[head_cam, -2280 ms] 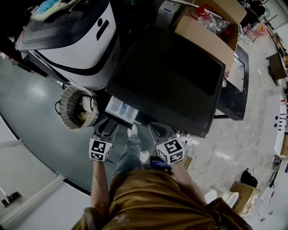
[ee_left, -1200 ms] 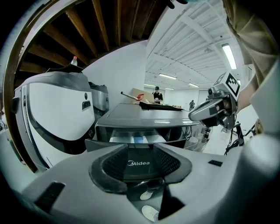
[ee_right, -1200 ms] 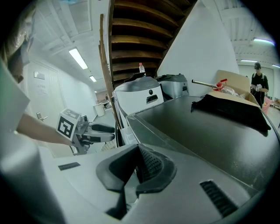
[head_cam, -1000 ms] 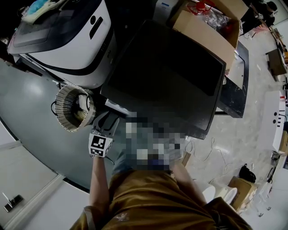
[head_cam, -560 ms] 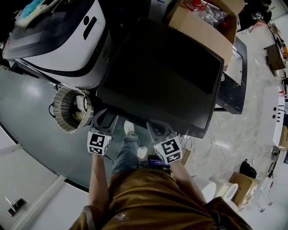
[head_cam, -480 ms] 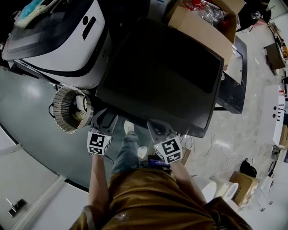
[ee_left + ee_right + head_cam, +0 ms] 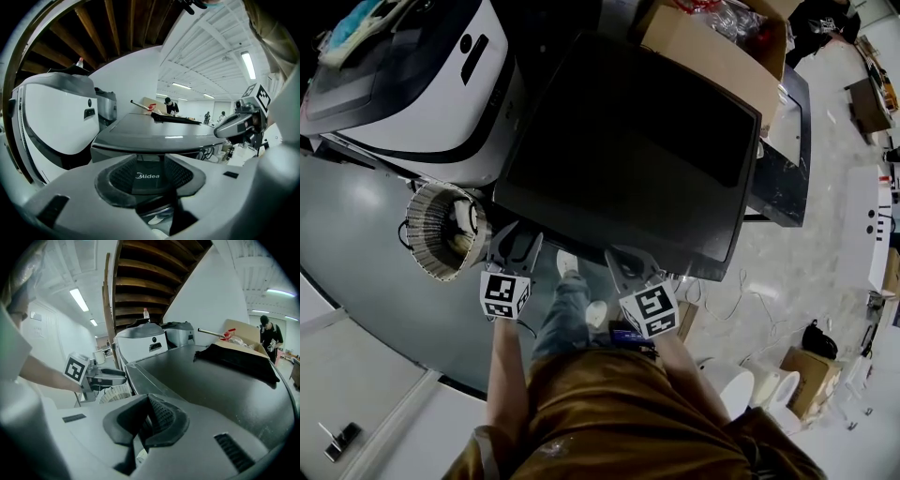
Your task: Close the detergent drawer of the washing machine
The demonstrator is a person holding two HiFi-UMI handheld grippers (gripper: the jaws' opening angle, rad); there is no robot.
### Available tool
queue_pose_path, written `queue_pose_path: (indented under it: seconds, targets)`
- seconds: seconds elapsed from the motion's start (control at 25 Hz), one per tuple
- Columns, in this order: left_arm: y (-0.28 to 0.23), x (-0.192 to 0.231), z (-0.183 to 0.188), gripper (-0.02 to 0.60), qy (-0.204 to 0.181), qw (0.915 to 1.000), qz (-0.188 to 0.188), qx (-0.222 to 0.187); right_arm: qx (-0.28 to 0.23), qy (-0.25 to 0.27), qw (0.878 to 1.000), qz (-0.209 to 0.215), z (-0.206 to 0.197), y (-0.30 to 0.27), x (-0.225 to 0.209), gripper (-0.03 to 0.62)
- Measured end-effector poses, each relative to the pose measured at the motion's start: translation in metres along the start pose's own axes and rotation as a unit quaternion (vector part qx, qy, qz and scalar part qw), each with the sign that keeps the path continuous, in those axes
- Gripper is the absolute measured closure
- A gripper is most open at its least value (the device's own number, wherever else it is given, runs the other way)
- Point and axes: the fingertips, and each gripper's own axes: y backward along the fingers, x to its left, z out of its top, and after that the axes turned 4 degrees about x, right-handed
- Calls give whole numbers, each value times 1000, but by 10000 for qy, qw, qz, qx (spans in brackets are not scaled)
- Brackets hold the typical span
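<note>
The washing machine (image 7: pixel 637 141) has a dark flat top and fills the middle of the head view. No drawer sticks out of its front left corner. My left gripper (image 7: pixel 514 246) is right at that corner. In the left gripper view its jaws (image 7: pixel 150 174) stand wide open, with the dark front panel bearing the Midea logo (image 7: pixel 146 185) close ahead between them and nothing gripped. My right gripper (image 7: pixel 621 262) hovers at the machine's front edge further right. Its pads (image 7: pixel 159 420) meet with nothing between them, so it is shut (image 7: pixel 143 427).
A white and black appliance (image 7: pixel 422 84) stands left of the machine, with a round woven basket (image 7: pixel 441 230) on the floor before it. An open cardboard box (image 7: pixel 712 47) sits behind the machine. The person's legs and shoes (image 7: pixel 567 267) are between the grippers. Cables (image 7: pixel 741 309) lie at the right.
The white drawer that stuck out at the machine's front left earlier no longer shows. My left gripper has moved in toward that corner. The right gripper has barely shifted.
</note>
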Motion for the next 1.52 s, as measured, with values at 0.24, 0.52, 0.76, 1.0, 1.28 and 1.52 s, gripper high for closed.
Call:
queue_pose_path:
  seconds: [0.24,0.52,0.76,1.0,1.28,1.52]
  targets:
    - [3,0,-1,382,285,9996,-46,-28,-255,-34,9996,-127,12,17,-3,582]
    - [32,-7,17,367,492,9980,150,-368,-499,48,9983,-302,11,50,2,582]
    - [63,-39,34,391,235,9976,234,-600,-642,209,9970,-384,3,76,20,582]
    - [91,-72,57,413,14,9965,171,-822,-971,326,9925,-667,9,109,24,582]
    - [112,-91,89,436,-129,9938,272,-1069,-1201,333,9879,-923,14,134,28,582]
    - [118,-101,88,437,-69,9937,167,-1107,-1211,335,9884,-854,13,138,39,582]
